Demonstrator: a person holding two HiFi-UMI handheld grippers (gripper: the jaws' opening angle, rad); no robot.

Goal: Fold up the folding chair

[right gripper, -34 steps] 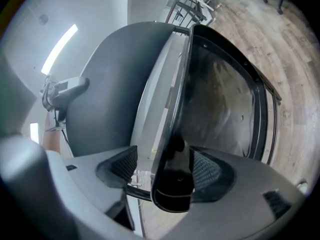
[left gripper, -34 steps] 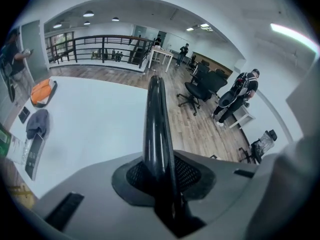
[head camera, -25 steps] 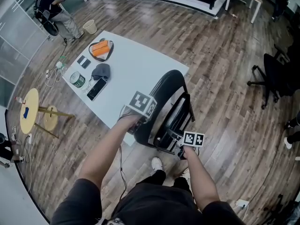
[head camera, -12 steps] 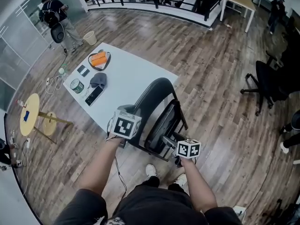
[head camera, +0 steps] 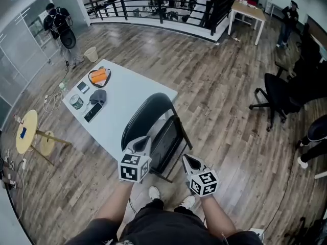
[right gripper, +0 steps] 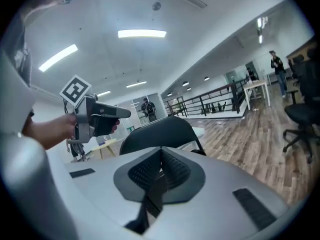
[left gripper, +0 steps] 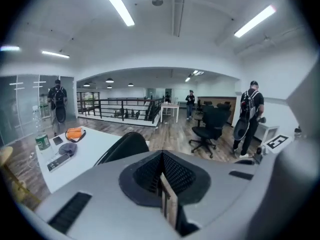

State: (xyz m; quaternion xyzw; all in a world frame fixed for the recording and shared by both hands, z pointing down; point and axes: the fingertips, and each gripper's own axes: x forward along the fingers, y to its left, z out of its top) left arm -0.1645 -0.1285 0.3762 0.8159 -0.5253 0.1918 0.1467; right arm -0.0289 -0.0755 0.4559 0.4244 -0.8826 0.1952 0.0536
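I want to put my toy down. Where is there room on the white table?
The middle of the table is bare, between the grey cap and the chair. The left end is crowded: orange bag, can, phone.

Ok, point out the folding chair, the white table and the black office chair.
folding chair (head camera: pixel 145 118): head view, on its curved black backrest.
white table (head camera: pixel 135 91): head view, on a bare stretch of tabletop.
black office chair (head camera: pixel 279 93): head view, on its seat area.

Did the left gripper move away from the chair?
Yes. The left gripper has pulled back from the chair toward the person, off the table's near edge. It is shut, holding nothing.
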